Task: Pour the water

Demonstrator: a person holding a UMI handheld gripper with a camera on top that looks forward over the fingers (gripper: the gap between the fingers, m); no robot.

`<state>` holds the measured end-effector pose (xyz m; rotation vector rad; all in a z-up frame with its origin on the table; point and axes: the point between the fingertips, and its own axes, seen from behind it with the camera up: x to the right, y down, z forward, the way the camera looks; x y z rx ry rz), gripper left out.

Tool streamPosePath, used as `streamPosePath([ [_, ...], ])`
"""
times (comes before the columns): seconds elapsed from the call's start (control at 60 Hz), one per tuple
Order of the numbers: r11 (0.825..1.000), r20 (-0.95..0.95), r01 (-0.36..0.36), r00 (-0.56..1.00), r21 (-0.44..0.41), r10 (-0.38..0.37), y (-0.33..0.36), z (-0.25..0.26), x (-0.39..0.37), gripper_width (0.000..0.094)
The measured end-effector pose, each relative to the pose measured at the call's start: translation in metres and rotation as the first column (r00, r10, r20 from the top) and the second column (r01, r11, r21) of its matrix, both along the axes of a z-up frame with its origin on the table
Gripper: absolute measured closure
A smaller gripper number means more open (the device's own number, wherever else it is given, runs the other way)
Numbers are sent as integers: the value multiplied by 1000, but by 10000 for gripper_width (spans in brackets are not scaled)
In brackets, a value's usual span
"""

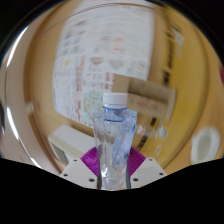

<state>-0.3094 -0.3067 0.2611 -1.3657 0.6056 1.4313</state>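
The claw (113, 170) is closed on a clear plastic bottle (114, 140), which stands upright between its two fingers (80, 168); the purple pads (92, 158) on the inner faces of the fingers press against the lower part of the bottle from both sides. The bottle has a white cap (117, 99) at its top and ribbed, see-through walls; whether there is water inside cannot be told for sure, as the plastic only shows blurred shapes behind it. The bottle's base is hidden below the fingers, so it is not possible to say whether it rests on anything or hangs in the claw's hold. Beyond the bottle, close behind its cap and a little to the right, sits a brown cardboard box (143, 93) with a pale label on its front. Behind the box and the bottle rises a wall covered by a large pale poster (100, 55) printed with rows of small pictures and text too blurred to read. To the left of the fingers, lower down, lies a light, flat surface (55, 140) that may be a tabletop, though its edges are unclear. To the right of the fingers a rounded white object (205, 148) shows, too indistinct to name.
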Motion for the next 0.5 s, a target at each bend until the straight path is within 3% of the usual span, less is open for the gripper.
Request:
streamPosePath([
  [0.1,980,367,133,913,145,-178,0,36,49,618],
  [0.2,936,621,222,702,275,-349,10,48,116,619],
  [0.283,904,764,278,486,325,-424,11,45,162,619],
  [0.383,879,861,331,264,343,-435,20,9,224,619],
  [0.5,887,925,366,138,283,-353,30,-55,282,619],
])
